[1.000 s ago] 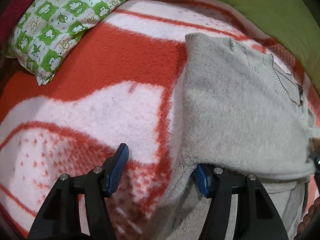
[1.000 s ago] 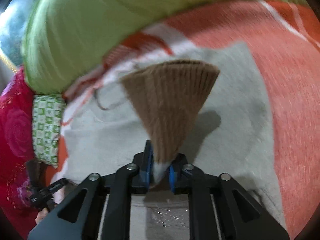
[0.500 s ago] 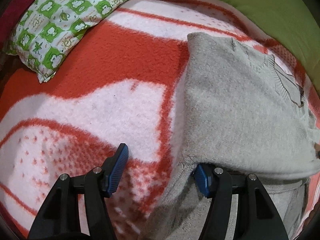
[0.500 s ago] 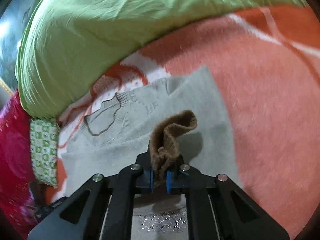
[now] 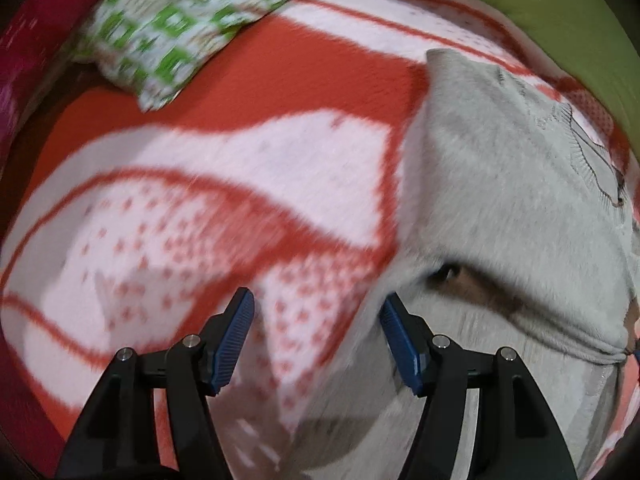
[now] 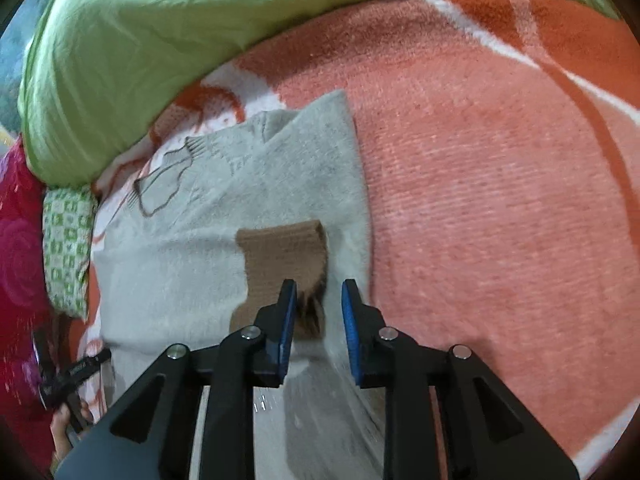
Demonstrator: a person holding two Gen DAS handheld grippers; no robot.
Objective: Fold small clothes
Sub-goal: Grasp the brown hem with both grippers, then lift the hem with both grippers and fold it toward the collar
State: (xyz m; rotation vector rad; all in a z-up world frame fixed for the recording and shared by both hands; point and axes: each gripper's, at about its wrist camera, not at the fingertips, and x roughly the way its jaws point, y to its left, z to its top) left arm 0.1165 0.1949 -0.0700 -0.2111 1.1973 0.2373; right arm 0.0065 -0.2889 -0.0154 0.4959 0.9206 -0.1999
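A grey knitted sweater (image 6: 192, 264) lies on the orange and white blanket (image 6: 480, 200), its sleeve folded over the body. The brown ribbed cuff (image 6: 284, 252) rests flat on the grey knit. My right gripper (image 6: 319, 288) hovers just over the cuff's near end with its jaws opening; a dark edge of the cuff shows between the pads, which do not press on it. My left gripper (image 5: 317, 300) stands open over the blanket (image 5: 200, 200), its right finger at the left edge of the sweater (image 5: 500, 184). A brown patch (image 5: 472, 284) peeks out under a grey fold.
A green duvet (image 6: 160, 40) is bunched along the far side of the bed. A green and white checked pillow (image 5: 192, 20) lies at the far left, against red fabric (image 6: 20, 260). The right wrist view shows a hand (image 6: 64, 424) holding the other gripper at the lower left.
The right gripper has let go of the brown cuff, which dropped from hanging in its jaws to lying flat on the sweater. The left gripper has slid left, off the sweater's edge.
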